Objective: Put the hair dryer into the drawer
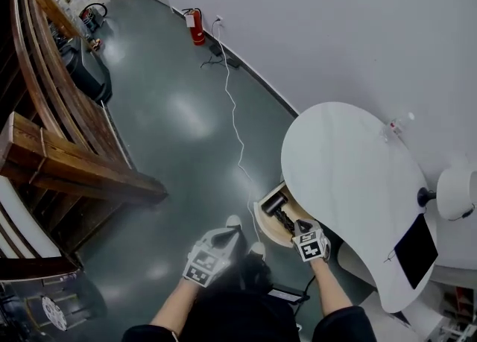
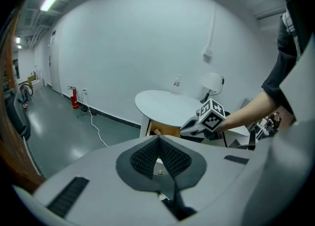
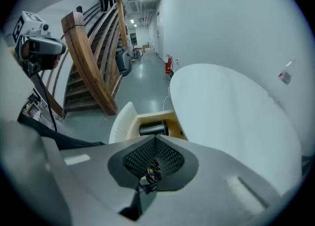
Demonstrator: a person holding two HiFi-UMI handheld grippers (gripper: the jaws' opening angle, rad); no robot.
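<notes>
Dryer (image 1: 273, 203) lies in the open drawer (image 1: 265, 235) under the table (image 1: 350, 176), so we judge the main step nearly done. Our right gripper (image 1: 302, 226) hangs just above the drawer, jaws clamped on the coiled cord (image 1: 284, 219), which runs back down to the dryer. Our left gripper (image 1: 227, 236) hovers over the floor beside the drawer, jaws together on nothing. Next, we think, the cord must be lowered inside the drawer beside the dryer and let go, with no loop draped over the rim.
</notes>
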